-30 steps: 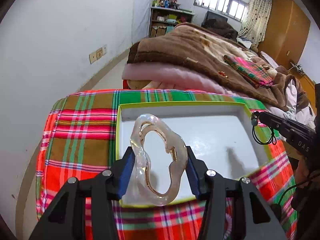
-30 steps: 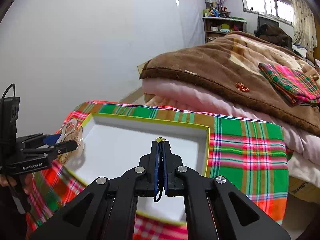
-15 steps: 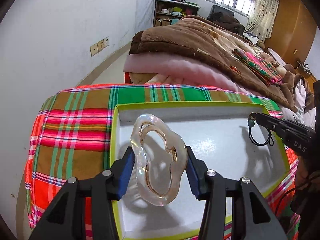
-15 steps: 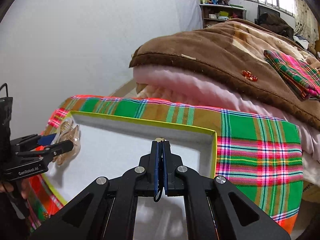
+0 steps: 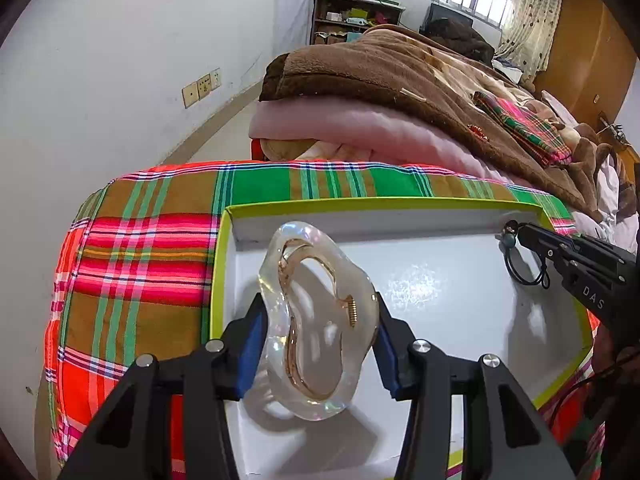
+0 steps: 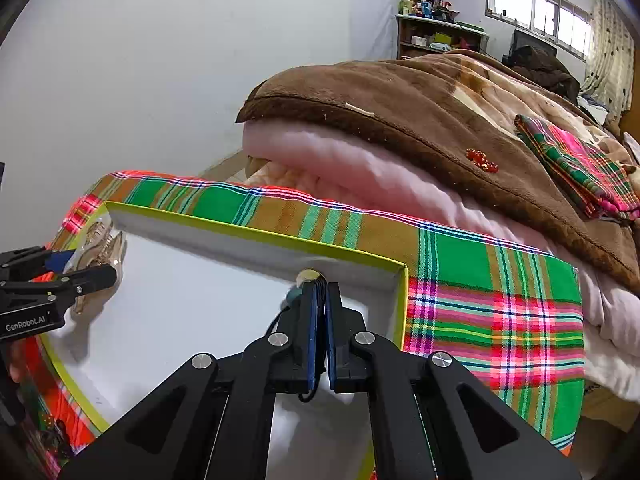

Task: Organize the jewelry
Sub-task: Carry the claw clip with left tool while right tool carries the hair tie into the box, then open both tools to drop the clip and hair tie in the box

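Beyond the plaid cloth point(image 5: 152, 248) a bed carries a brown blanket point(image 6: 400, 120) with a small red ornament point(image 6: 482, 160) lying on it, and on the cloth sits a shallow white box point(image 5: 440, 216) with a yellow-green rim. Over the box's left part the left gripper point(image 5: 318, 340) stands about half open, its blue pads pressed against both sides of a clear hair clip point(image 5: 316, 316) held upright. Near the box's far right corner the right gripper point(image 6: 319, 312) is closed tight on a thin black cord point(image 6: 308, 394) with a teal bead point(image 6: 295, 294).
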The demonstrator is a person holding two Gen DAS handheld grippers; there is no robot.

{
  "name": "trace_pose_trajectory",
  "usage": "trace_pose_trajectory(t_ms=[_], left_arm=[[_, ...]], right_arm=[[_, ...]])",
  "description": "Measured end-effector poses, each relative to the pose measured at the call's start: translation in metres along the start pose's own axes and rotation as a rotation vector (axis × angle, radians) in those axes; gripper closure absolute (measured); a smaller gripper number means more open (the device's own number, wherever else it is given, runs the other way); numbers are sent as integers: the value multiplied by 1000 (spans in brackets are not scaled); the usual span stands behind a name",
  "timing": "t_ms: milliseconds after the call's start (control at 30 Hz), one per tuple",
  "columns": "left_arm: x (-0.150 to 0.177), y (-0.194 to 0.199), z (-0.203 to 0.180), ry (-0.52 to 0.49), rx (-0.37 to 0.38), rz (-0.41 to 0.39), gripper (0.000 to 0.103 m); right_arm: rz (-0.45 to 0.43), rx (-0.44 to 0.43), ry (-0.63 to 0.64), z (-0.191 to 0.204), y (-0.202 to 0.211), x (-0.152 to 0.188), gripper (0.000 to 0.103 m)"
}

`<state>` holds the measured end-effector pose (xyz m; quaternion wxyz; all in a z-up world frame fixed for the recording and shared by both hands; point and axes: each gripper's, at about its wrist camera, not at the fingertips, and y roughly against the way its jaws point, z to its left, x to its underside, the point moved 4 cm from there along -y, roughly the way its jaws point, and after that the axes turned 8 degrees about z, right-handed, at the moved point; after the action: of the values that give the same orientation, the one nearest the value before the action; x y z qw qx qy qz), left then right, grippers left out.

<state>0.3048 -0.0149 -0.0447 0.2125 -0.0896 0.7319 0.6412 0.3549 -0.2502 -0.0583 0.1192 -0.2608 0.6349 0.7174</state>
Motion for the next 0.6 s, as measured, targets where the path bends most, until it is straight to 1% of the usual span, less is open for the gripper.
trace_pose_trajectory(t_ms=[67,133,233,400,467,500,533,600], left_arm=[[0,0,0,0,-1,2,52],[0,-1,0,-2,-4,6,52],[0,0,-1,-3,-8,7,51],[-1,0,-1,-2,-3,2,47],[0,2,-1,1,2,-1,46],[0,2,-1,2,4,-4,45],[-1,3,-1,4,7,-7,45],[-1,6,-1,8,9,-13,44]], right_arm=[[-2,2,0,0,0,0,99],[-2,15,2,0,-1,0,93],[-6,11,12,2,0,0,87],[-8,22,10,1,1,0,85],[-6,15,10,1,1,1,78],[-6,17,10,2,1,1,67],[-10,18,12,2,2,2,61],[-21,15,17,4,5,2,60]])
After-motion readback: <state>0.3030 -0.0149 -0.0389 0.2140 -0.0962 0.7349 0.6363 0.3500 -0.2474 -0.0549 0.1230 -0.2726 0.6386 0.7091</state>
